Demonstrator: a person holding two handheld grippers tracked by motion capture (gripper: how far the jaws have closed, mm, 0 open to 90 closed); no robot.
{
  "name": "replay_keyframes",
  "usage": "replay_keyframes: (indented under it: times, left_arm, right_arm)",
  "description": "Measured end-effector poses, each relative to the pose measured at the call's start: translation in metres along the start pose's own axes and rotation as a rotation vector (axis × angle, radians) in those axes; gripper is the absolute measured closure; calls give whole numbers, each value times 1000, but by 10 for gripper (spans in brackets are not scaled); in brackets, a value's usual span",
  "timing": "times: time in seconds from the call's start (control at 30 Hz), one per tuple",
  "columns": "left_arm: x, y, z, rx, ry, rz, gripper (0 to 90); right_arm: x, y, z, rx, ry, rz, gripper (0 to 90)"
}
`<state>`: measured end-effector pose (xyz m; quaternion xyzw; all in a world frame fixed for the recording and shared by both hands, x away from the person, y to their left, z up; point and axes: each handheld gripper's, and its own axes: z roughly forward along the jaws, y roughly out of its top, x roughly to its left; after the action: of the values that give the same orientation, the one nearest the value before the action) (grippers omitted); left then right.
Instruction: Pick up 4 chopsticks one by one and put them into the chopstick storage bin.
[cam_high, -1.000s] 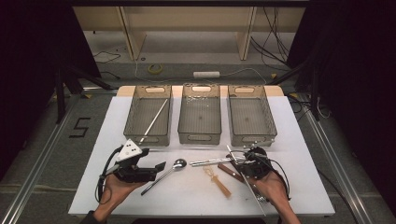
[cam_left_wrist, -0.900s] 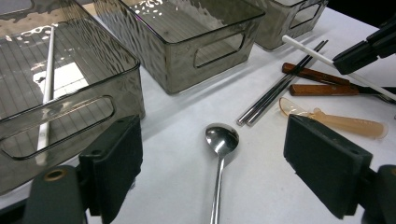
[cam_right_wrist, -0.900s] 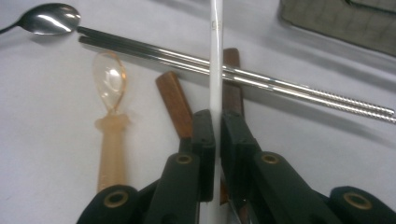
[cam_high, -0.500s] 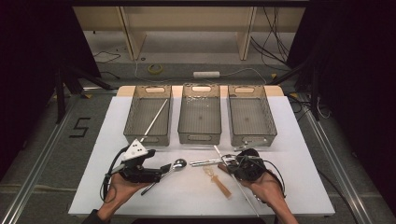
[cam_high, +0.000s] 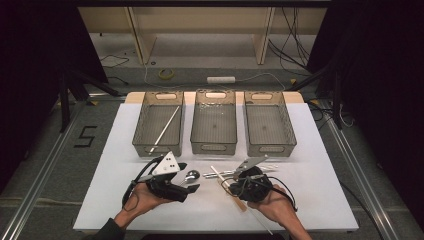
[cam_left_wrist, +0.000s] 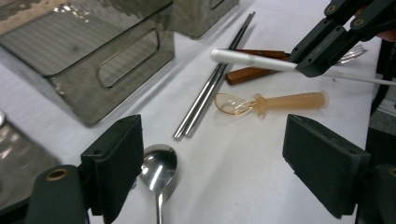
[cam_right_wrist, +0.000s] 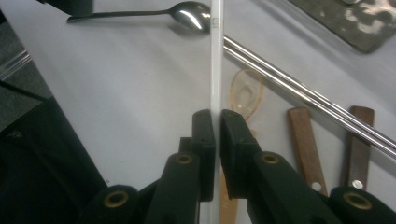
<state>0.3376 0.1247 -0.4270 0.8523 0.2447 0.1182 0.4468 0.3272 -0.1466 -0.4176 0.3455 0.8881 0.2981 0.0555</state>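
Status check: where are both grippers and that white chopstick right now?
Right gripper shut on white chopstick, lifted above the table. Left gripper open, empty, over the metal spoon. Steel chopsticks and amber plastic spoon lie beneath; three bins ahead.

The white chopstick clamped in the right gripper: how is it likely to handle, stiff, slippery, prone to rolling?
The white chopstick runs dead straight past the right gripper, so it is probably stiff. Its glossy, round-looking shaft may slip or pivot between the shut jaws. Released on the flat table, it would likely roll.
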Motion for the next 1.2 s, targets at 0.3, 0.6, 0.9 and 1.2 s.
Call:
replay_keyframes:
  times: [0.3,0.6,0.9,1.2]
  left_arm:
    - [-8,4,13,44,-63,78,208]
    - [-17,6,14,77,-129,189,252]
    - [-25,5,14,118,-163,280,346]
    - [-30,2,13,146,-197,349,444]
  right_arm:
    - [18,5,7,26,48,-84,853]
    - [30,7,11,51,80,-145,853]
    - [39,7,14,71,117,-195,853]
    - [45,7,13,87,148,-234,853]
